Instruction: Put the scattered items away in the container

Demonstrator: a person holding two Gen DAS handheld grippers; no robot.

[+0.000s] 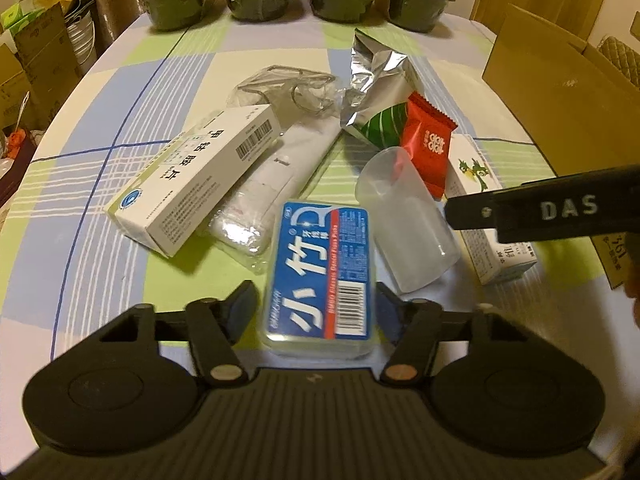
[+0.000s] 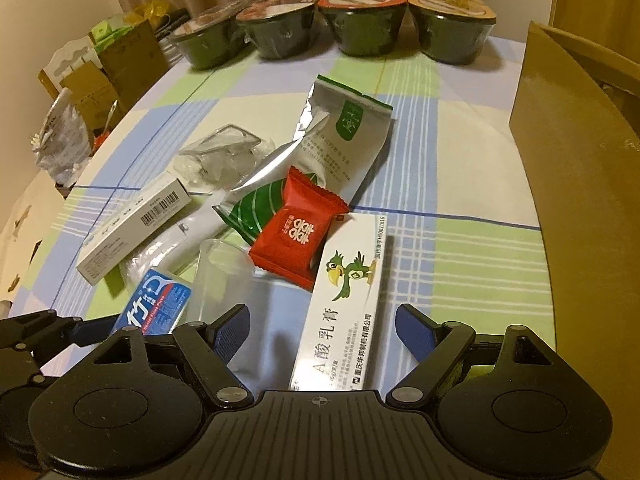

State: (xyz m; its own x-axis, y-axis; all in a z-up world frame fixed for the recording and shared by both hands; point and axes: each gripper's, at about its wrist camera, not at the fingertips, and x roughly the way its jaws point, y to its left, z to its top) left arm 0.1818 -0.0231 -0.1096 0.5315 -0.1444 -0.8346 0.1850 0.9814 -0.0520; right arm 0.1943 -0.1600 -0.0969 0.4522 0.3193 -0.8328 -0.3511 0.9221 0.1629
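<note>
My left hand-held gripper [image 1: 316, 312] stands wide around the blue floss box [image 1: 322, 276] on the surface [image 1: 100, 208]. My right hand-held gripper [image 2: 322, 330] stands wide over the parrot-printed ointment box [image 2: 346, 300], cardboard container [image 2: 576, 184] far right.

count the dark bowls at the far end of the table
4, in a row along the far table edge: first bowl at the left end, second bowl, third bowl, fourth bowl at the right end, nearest the cardboard box. None seems hidden.
</note>
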